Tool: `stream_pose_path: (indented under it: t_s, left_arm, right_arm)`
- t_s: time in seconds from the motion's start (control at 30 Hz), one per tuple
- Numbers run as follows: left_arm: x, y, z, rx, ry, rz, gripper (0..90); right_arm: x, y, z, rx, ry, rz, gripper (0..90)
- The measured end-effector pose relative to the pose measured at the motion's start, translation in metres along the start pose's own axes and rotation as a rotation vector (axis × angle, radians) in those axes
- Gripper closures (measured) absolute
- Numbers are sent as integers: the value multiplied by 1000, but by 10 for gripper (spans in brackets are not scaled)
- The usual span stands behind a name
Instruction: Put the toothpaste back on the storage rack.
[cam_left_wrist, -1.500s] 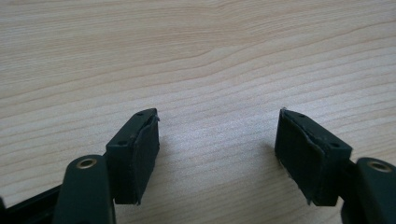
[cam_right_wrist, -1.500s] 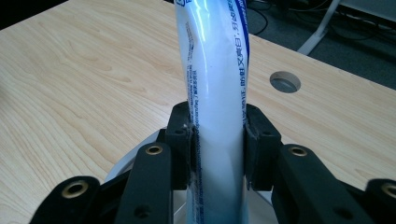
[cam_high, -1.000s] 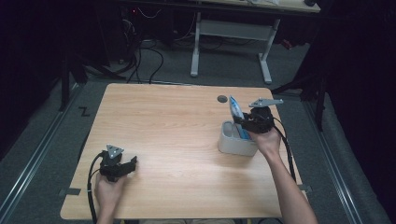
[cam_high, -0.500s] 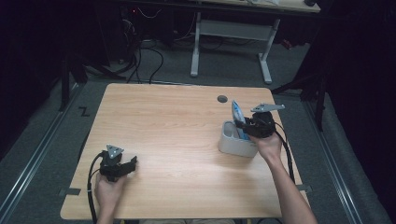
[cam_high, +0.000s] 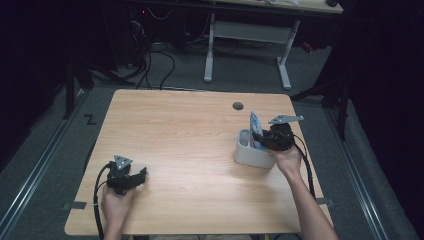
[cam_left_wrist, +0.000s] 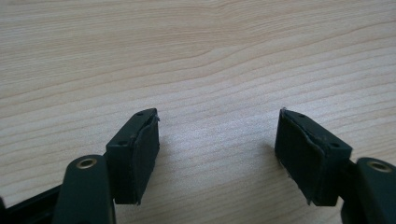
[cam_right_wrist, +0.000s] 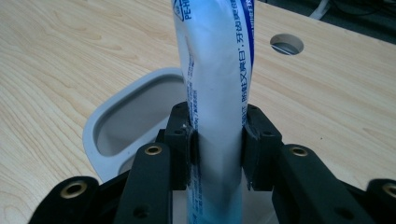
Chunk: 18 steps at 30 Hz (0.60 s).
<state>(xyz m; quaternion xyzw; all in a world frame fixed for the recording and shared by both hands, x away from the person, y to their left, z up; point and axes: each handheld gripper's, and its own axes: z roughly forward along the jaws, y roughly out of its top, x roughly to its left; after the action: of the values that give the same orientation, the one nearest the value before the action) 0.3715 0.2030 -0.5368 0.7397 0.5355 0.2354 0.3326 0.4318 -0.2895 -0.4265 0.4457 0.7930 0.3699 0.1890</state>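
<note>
Soft white tube (cam_right_wrist: 217, 93), probably toothpaste, dents between the clamped right gripper (cam_right_wrist: 217, 149), above the grey holder (cam_right_wrist: 121, 126); grip it lower. Left gripper (cam_left_wrist: 217, 154) gapes, empty.

Table (cam_high: 190, 135) bare from centre out to 9 and 12 o'clock; free passage there. Obstacles sit at 3 o'clock: grey holder (cam_high: 250, 155), toothpaste tube (cam_high: 255, 126) upright in it, right gripper (cam_high: 263, 141) clamped on the tube. Left gripper (cam_high: 141, 176), jaws apart, occupies 7 o'clock. Cable hole (cam_high: 238, 106) at 1 o'clock.
</note>
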Motion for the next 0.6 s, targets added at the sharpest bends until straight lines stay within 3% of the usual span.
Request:
stream_pose_path:
  t_s: [0.4, 0.6]
  left_arm:
    - [0, 0, 0, 0, 0, 0, 310]
    - [0, 0, 0, 0, 0, 0, 310]
  right_arm:
    - [-3, -5, 4, -3, 0, 9, 664]
    - [-4, -6, 3, -18, -6, 20, 586]
